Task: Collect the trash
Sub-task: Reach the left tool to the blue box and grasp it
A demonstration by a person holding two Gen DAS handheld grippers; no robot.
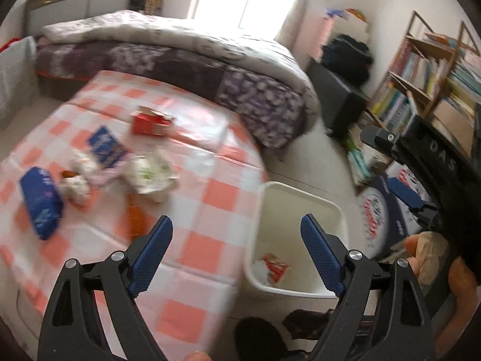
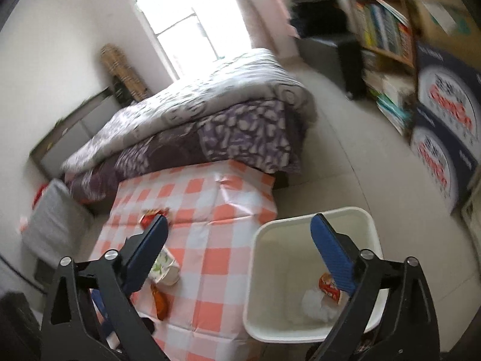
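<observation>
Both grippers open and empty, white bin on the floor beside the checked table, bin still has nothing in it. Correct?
Not quite: the white bin is not empty. The right wrist view shows a red wrapper and white crumpled paper at its bottom. The rest holds: left gripper and right gripper are open and empty, and the bin is beside the checked table.

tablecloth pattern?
Pink-orange and white checks on the tablecloth; clearest in the left wrist view.

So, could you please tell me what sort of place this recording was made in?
Most likely a lived-in bedroom at home. A bed with a patterned quilt stands under a bright window, a bookshelf packed with books lines one wall, and a checkered table sits beside a white bin.
</observation>
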